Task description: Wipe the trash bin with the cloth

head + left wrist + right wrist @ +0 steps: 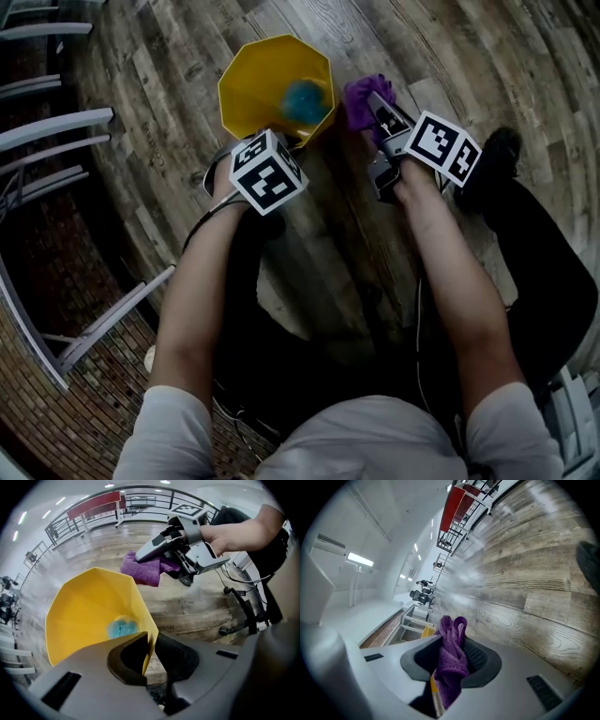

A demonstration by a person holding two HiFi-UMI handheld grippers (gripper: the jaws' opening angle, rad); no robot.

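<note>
Yellow trash bin [258, 75] is standing on wood floor [187, 56], with a blue wad [303, 101] lying inside. Left tongs [149, 645] are pinching its near rim. Right tongs [451, 651] are gripping purple cloth [452, 634], held just beside the bin.

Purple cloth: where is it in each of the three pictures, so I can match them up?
Head view: purple cloth at top middle, in the right gripper, just right of the yellow bin.
Left gripper view: top middle, up and right of the bin, held by that gripper.
Right gripper view: lower middle, pinched between the jaws.
Shared landmark: the yellow bin; the right gripper view shows only a yellow sliver, probably the bin, left of the cloth.
</note>
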